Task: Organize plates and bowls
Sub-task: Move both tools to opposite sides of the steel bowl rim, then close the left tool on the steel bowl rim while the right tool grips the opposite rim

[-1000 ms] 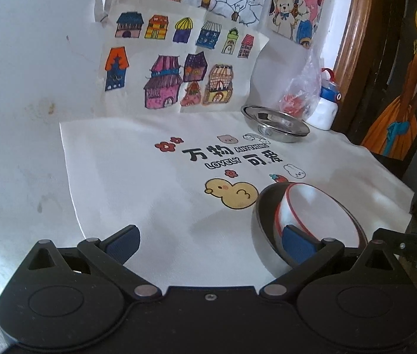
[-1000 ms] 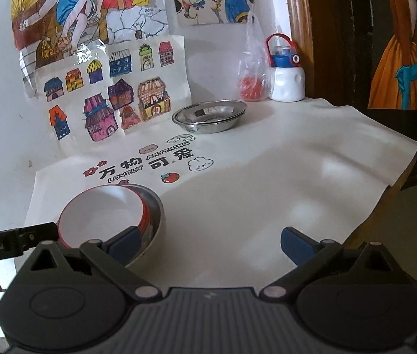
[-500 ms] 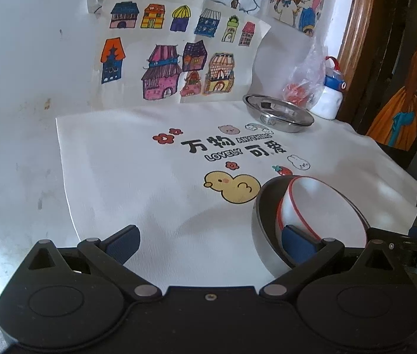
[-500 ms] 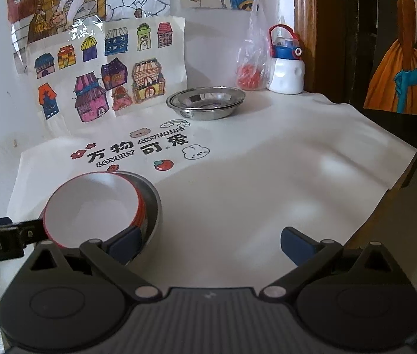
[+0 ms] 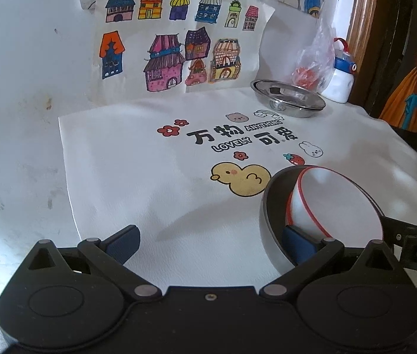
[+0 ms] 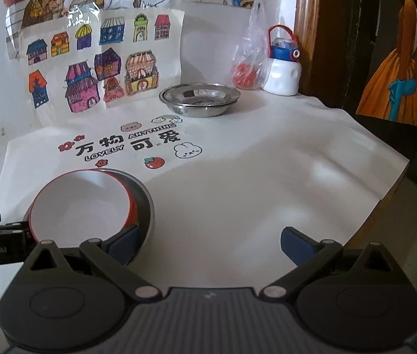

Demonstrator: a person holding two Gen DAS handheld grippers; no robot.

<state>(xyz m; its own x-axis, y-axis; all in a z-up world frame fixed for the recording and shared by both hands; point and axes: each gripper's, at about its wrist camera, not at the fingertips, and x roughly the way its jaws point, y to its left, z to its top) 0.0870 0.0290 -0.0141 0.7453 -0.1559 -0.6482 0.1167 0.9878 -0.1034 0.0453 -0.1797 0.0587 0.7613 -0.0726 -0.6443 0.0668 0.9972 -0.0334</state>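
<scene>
so both views have drifted a bit over the last second, the wall drawings (image 6: 96, 67) sit lower in frame now, but the bowls haven't budged. The red-rimmed white bowl (image 6: 80, 203) is nested inside the grey bowl (image 6: 145, 203) at the near side of the white mat (image 6: 252, 191), so I'd say that stacking step is done. Left gripper (image 5: 208, 244) and right gripper (image 6: 210, 243) are both spread wide, holding nothing. The steel plates (image 6: 199, 100) are stacked at the back, near a plastic bag (image 6: 248, 65) and a water bottle (image 6: 282, 67); nothing blocks the way there
</scene>
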